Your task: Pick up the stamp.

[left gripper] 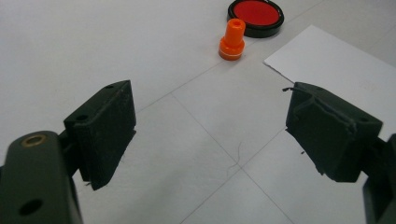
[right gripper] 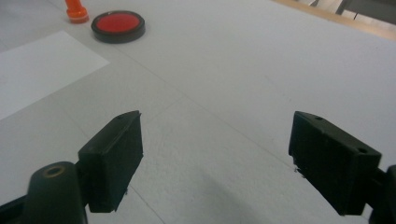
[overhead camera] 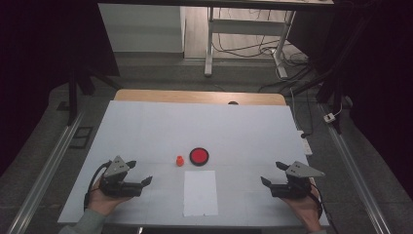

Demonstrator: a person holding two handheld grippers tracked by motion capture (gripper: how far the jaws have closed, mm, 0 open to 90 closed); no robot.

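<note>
Small orange plastic stamp (overhead camera: 179,160) stands upright beside round red ink pad (overhead camera: 198,156); left gripper (overhead camera: 139,173) nearer; both grippers' fingers wide apart, empty.

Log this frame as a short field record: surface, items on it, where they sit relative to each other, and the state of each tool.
surface: white table
items: orange stamp, round red ink pad, white paper sheet
layout: stamp upright just left of the ink pad, a small gap between them; paper nearer the person, apart from both
left tool: jaws open, holding nothing, low over the table at near left
right tool: jaws open, holding nothing, low over the table at near right
contact: neither tool touches any item
</note>
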